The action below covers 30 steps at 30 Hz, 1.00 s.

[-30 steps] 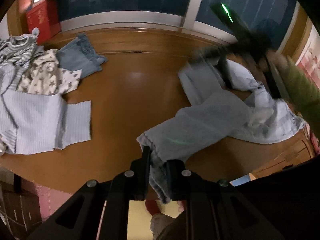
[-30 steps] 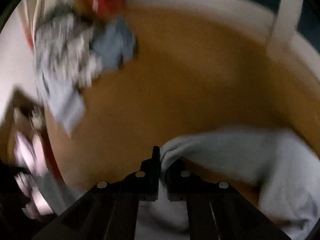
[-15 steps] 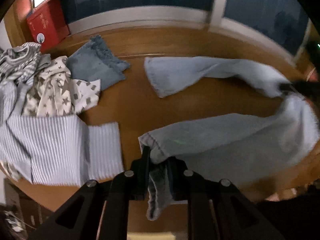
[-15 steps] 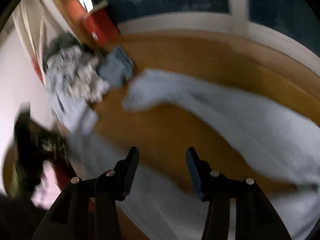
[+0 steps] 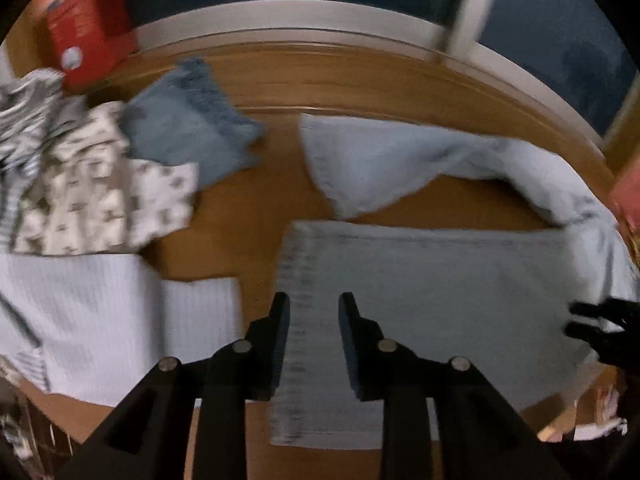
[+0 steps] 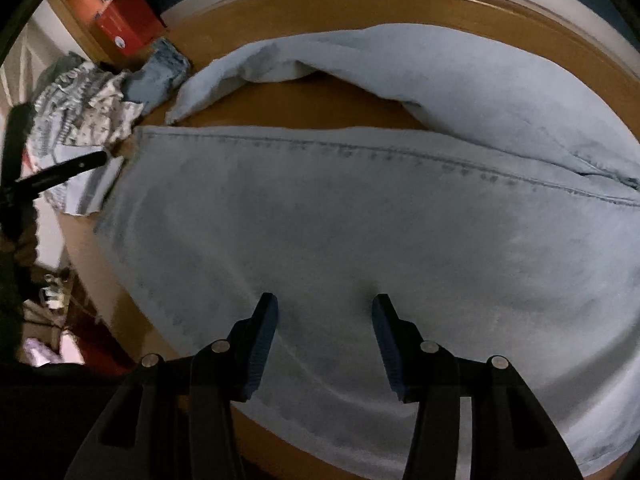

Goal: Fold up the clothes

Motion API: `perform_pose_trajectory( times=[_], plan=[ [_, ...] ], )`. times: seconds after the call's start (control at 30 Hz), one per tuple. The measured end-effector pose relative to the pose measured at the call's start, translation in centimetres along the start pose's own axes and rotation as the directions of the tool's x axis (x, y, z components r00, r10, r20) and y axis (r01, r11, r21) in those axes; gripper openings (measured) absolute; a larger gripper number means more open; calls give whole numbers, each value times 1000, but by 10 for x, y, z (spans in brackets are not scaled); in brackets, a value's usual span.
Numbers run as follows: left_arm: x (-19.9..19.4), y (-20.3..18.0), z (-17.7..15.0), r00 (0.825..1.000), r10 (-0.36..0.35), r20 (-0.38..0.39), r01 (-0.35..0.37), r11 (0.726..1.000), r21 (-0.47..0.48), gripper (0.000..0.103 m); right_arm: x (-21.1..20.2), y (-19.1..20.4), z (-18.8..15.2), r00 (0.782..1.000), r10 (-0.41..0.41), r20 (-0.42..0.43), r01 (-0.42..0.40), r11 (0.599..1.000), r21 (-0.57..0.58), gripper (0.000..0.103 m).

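A pair of light blue jeans (image 5: 440, 280) lies spread on the wooden table (image 5: 248, 216), the near leg flat and the far leg (image 5: 380, 160) crumpled behind it. My left gripper (image 5: 313, 308) hovers over the near leg's hem (image 5: 296, 280); its jaws are opening, with the hem below the gap and no pad pressing on it. My right gripper (image 6: 324, 312) stands open over the wide upper part of the jeans (image 6: 360, 220), nothing between its fingers. It also shows as dark fingers (image 5: 592, 328) at the right edge of the left wrist view.
At the table's left lie a striped white shirt (image 5: 100, 300), a star-patterned garment (image 5: 92, 200) and folded darker denim (image 5: 188, 128). A red box (image 5: 88, 28) stands at the back left by the window sill. The table's front edge runs just under both grippers.
Both grippers were shut on the jeans and have let go. The jeans swung out and now lie flat on the table. The right gripper sank toward the cloth.
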<state>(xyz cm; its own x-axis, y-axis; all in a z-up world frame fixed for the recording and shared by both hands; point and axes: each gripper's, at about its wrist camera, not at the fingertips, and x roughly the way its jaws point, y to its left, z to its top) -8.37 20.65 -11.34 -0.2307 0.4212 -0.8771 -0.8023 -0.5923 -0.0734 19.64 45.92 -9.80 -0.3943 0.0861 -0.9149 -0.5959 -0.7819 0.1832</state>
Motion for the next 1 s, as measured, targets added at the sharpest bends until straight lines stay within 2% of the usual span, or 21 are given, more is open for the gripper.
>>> perform_pose_trajectory(
  times=[0.13,0.27,0.3,0.37,0.4,0.5,0.63,0.73,0.8,0.87,0.93,1.0],
  plan=[
    [17,-34,-12,998,-49,-35,51,997,63,23,0,7,-7,999,-29,36,29,1000,5,50],
    [33,-50,-24,995,-51,-85,60,993,105,23,-1,9,-13,999,-8,43,7,999,32,49],
    [33,-51,-25,995,-53,-80,62,992,112,26,-6,7,-13,998,8,56,-11,998,56,46],
    [34,-53,-24,994,-52,-92,64,989,136,30,-34,-8,-18,988,4,155,-25,990,139,45],
    [34,-54,-24,994,-48,-100,62,987,147,30,-48,-19,-22,980,-15,196,-22,983,182,46],
    [34,-62,-22,995,-33,-99,49,984,172,30,-81,-61,-45,963,-105,247,26,952,303,46],
    [35,-90,-17,994,-69,-84,84,979,186,30,-94,-130,-96,947,-261,186,153,878,453,46],
    [40,-129,-16,990,-114,-87,130,968,215,30,-91,-167,-118,923,-361,134,259,840,477,46],
    [45,-157,-15,989,-122,-84,138,961,238,30,-88,-187,-126,913,-387,132,280,828,486,46],
    [54,-182,-12,991,-106,-78,122,961,249,30,-85,-207,-132,915,-381,129,274,824,496,46],
    [60,-203,-11,998,-29,-53,42,966,255,32,-84,-223,-138,916,-373,145,265,836,481,45],
    [59,-219,-12,998,59,-31,-49,964,260,32,-84,-232,-146,911,-385,146,283,844,455,39]
  ],
)
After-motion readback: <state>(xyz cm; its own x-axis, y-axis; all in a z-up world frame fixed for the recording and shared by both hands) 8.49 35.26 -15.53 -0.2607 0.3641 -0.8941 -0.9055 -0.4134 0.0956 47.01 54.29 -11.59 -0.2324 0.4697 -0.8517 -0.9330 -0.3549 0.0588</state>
